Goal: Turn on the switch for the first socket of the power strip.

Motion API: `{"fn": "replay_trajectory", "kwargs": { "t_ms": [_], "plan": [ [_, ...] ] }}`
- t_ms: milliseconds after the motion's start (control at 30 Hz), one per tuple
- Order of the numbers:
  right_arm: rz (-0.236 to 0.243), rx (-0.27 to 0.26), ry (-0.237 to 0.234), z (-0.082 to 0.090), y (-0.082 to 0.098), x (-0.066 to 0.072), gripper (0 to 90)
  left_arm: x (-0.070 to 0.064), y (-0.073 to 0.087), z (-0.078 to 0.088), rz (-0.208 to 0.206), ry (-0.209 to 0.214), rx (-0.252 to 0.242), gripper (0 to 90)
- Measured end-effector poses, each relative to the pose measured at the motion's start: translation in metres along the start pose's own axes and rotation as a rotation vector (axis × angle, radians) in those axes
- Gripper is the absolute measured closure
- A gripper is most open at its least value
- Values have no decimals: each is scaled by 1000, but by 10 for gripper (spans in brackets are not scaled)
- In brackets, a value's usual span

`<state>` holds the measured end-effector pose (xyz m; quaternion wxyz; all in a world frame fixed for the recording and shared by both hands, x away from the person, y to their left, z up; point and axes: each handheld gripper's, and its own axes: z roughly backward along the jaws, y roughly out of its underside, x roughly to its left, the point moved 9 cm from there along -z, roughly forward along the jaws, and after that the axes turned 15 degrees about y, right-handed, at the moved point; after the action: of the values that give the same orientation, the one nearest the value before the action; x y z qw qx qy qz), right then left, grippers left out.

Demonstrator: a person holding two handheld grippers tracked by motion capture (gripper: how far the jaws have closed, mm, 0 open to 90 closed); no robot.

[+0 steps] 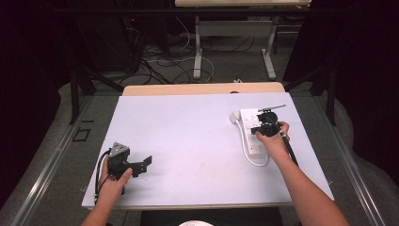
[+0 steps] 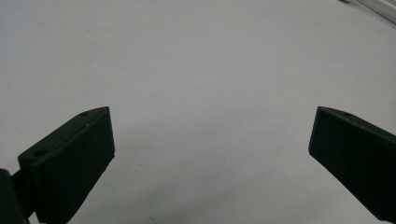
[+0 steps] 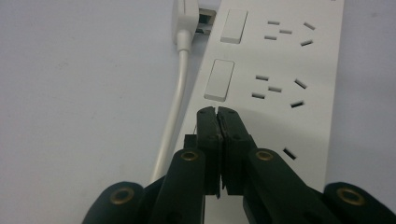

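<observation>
Resting under right hand-held gripper (image 3: 218, 112): power strip (image 3: 280, 60)

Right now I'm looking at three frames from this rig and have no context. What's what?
No robot here: a person holds a handheld two-jaw gripper in each hand at a table covered by a pale sheet. The high view looks down from above the person. The other two views ride on the grippers, looking along their black jaws. The left gripper is open above bare sheet, holding nothing. The right gripper has its jaws together over a white plastic power strip with rocker switches; whether it presses anything is unclear. The strip's white cable runs alongside.
</observation>
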<state>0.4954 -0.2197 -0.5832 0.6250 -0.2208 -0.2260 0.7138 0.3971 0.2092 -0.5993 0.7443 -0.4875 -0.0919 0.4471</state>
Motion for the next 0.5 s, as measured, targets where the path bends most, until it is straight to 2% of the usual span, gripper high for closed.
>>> {"fn": "replay_trajectory", "kwargs": {
  "t_ms": [333,367,400,500],
  "plan": [
    [-3,3,-2,-8,1,4,900,0,0,0,-1,1,2,4],
    [19,-13,-1,-10,1,3,900,0,0,0,-1,1,3,4],
    [0,1,-2,-10,1,4,900,0,1,0,2,1,4,4],
    [-4,-21,-18,-13,-1,8,900,0,1,0,1,1,4,4]
  ]
}}
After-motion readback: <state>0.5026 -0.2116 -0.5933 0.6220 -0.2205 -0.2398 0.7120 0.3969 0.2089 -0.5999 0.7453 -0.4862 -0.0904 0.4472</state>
